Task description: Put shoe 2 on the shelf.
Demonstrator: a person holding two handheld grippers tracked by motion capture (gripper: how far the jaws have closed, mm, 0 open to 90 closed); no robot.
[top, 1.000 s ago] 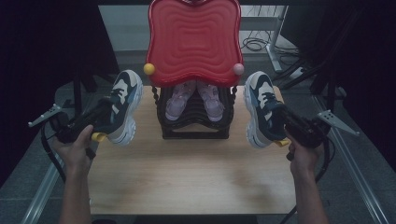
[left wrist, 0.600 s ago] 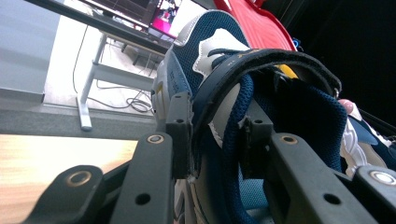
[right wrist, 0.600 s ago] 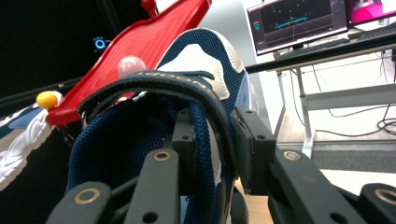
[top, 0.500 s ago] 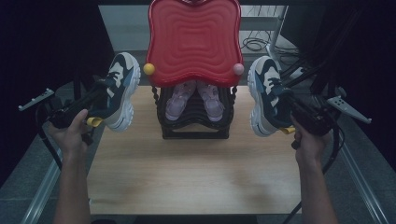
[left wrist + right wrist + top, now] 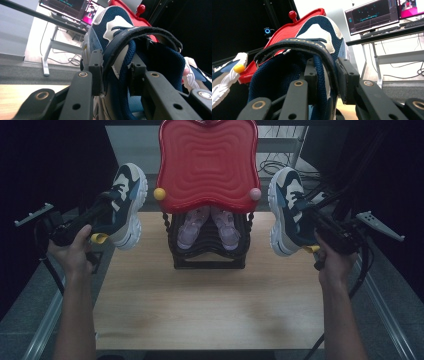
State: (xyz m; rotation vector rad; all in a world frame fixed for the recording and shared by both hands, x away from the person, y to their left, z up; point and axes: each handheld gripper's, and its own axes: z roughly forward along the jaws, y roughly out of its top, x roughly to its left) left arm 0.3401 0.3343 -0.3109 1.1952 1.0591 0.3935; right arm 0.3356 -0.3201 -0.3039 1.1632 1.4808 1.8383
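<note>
Black left tongs (image 5: 112, 75) and right tongs (image 5: 325, 80) each clamp a sneaker (image 5: 125, 202).

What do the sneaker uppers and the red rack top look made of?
Left sneaker: navy woven mesh with smooth white, leather-like panels and a padded strap. Right sneaker: looks the same. Red top: probably moulded plastic, judging by its glossy, rippled surface.

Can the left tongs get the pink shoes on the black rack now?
Probably not: the left tongs are shut on a navy sneaker, and the red tray overhangs the pink shoes.
</note>
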